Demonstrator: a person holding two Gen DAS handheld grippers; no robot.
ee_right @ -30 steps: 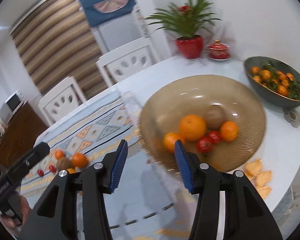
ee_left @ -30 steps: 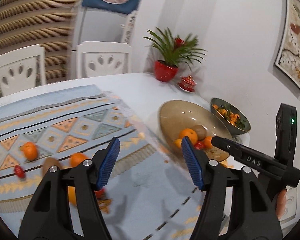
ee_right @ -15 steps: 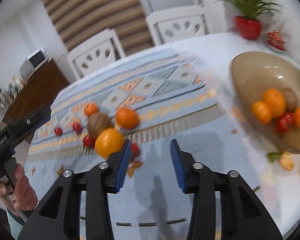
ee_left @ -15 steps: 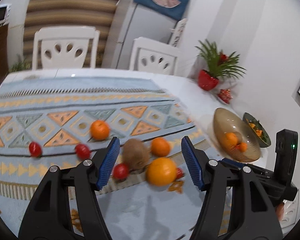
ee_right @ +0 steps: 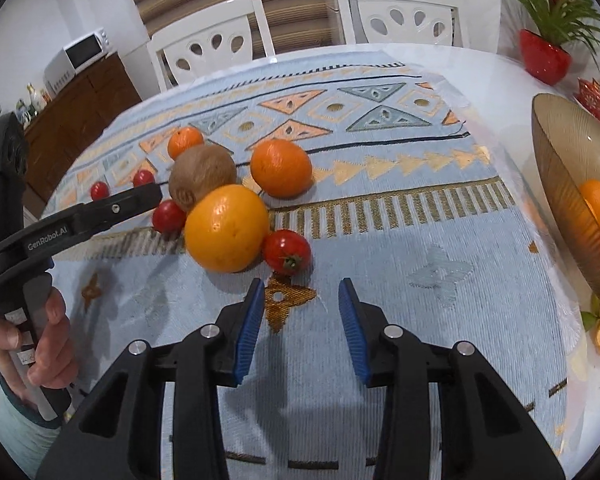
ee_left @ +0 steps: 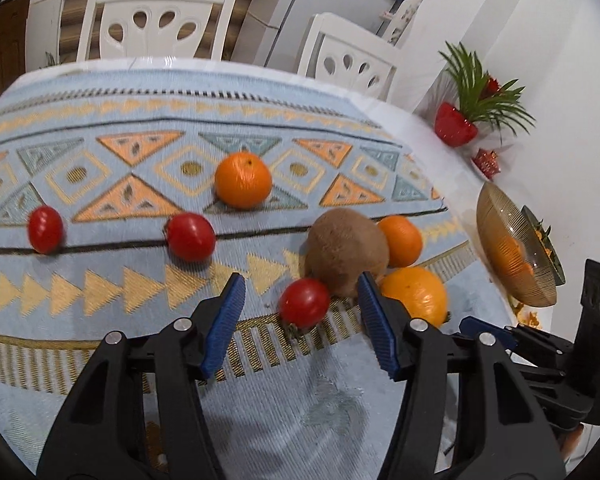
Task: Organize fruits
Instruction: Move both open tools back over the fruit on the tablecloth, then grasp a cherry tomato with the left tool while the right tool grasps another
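While both grippers hang empty, fingers spread: left gripper (ee_left: 300, 300) brackets cherry tomato (ee_left: 304, 303), kiwi (ee_left: 346, 252) touching at its 1 o'clock. You: lower straight, pinch tomato gently, avoid nudging kiwi. Right gripper (ee_right: 302, 304) sits below second tomato (ee_right: 287, 257), big orange (ee_right: 226, 228) at 10 o'clock. Glass bowl (ee_right: 560, 184) waits at worktop's 3 o'clock edge, fruit inside.

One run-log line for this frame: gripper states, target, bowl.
left hand-held gripper: open, around tomato | right hand-held gripper: open, empty | bowl: holds an orange, right of the loose fruit
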